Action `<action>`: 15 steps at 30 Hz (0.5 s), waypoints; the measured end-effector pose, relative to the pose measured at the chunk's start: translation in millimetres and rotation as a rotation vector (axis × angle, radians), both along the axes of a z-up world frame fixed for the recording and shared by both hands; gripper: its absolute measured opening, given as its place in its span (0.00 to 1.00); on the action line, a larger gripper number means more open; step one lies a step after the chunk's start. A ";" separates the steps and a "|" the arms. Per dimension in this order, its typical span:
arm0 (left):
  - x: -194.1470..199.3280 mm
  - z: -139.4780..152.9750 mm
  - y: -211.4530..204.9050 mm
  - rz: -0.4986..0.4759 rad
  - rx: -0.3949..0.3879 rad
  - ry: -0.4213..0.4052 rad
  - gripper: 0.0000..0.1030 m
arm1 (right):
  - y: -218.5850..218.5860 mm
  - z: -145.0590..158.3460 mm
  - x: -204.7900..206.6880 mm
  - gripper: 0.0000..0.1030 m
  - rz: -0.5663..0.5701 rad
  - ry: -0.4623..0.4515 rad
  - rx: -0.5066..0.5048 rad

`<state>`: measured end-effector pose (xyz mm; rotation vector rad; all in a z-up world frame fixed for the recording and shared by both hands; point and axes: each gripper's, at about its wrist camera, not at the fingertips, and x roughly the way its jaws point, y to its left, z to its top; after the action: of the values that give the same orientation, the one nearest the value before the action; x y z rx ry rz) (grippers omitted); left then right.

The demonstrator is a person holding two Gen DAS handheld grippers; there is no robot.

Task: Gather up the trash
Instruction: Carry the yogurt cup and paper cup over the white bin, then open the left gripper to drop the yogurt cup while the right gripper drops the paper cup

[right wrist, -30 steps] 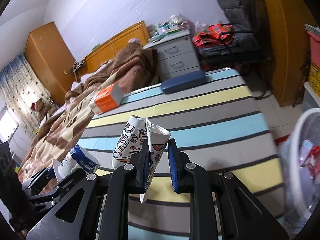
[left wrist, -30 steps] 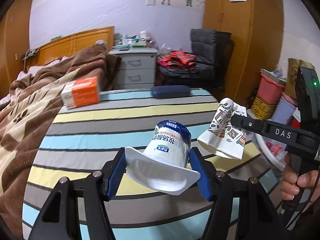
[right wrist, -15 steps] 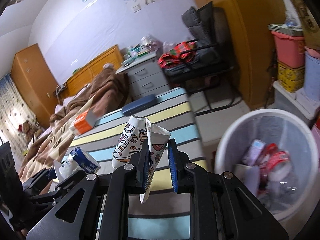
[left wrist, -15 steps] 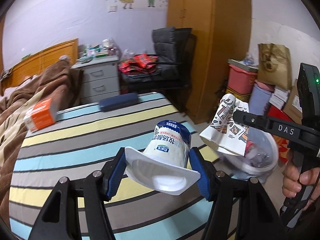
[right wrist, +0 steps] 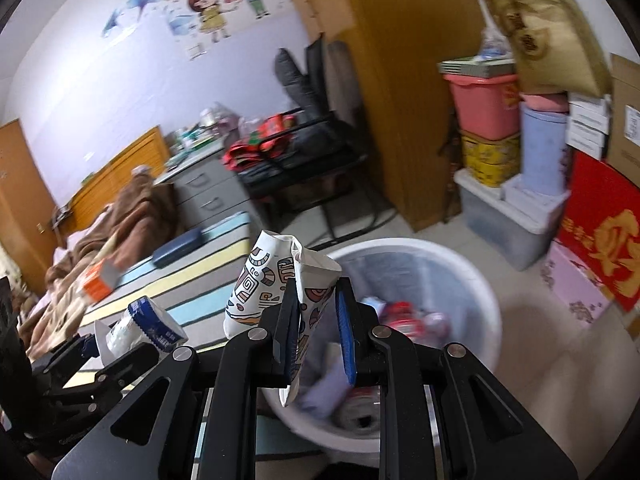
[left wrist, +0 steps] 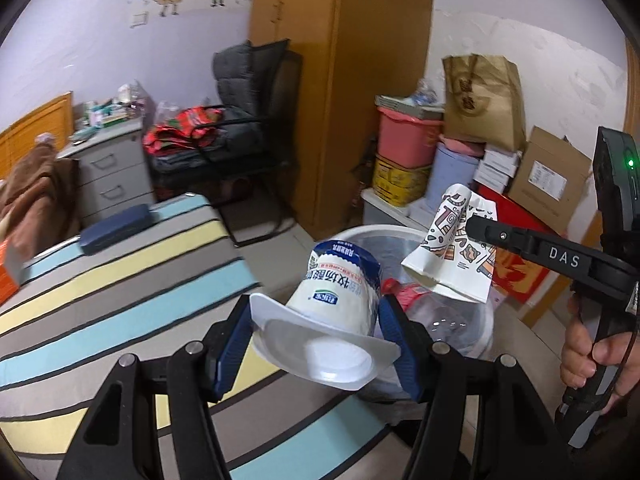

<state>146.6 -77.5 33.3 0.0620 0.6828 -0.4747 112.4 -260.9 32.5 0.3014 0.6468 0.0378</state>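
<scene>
Now the yogurt cup (left wrist: 340, 280), white with a blue band and its wide rim turned toward the camera, sits clamped between the blue pads of the left gripper (left wrist: 316, 330), tilted so its base points away. It hangs at the near edge of the white trash bin (left wrist: 486, 320), the bin's rim showing just behind and to the right of it. Right of the cup, above the bin's opening, the crumpled paper cup (left wrist: 450, 264) with its cartoon print is pinched flat in the clenched jaws of the right gripper (right wrist: 318, 332), whose long black finger reaches in from the right with a hand (left wrist: 592, 354) wrapped round the handle below.

From the right wrist view the paper cup (right wrist: 276, 280) stands up out of the pads, its top folded over, directly in front of the bin (right wrist: 486, 300); inside the bin lie red wrappers and pale scraps, blurred. The yogurt cup (right wrist: 146, 326) and the left gripper (right wrist: 100, 348) show to the left of the bin.

Left of the bin runs the striped bed cover (left wrist: 120, 280), with a dark blue case (left wrist: 116, 228) and an orange box (left wrist: 8, 268) on it. Behind the bin stand a wooden wardrobe (left wrist: 340, 80), a black chair (left wrist: 248, 120) and stacked storage boxes (left wrist: 404, 144).
</scene>
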 end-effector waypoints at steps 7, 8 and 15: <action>9.0 -8.6 -37.9 -0.054 0.006 0.030 0.64 | -21.8 -12.3 7.9 0.18 -0.050 0.055 -0.049; 10.6 -10.5 -42.7 -0.060 0.009 0.034 0.64 | -24.5 -14.3 8.9 0.18 -0.055 0.061 -0.056; 24.2 -27.4 -70.2 -0.089 0.005 0.088 0.64 | -43.3 -32.1 20.4 0.18 -0.092 0.132 -0.096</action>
<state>170.8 -147.8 5.9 0.0767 0.7698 -0.5640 132.9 -304.1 0.4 0.2419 0.7629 -0.1022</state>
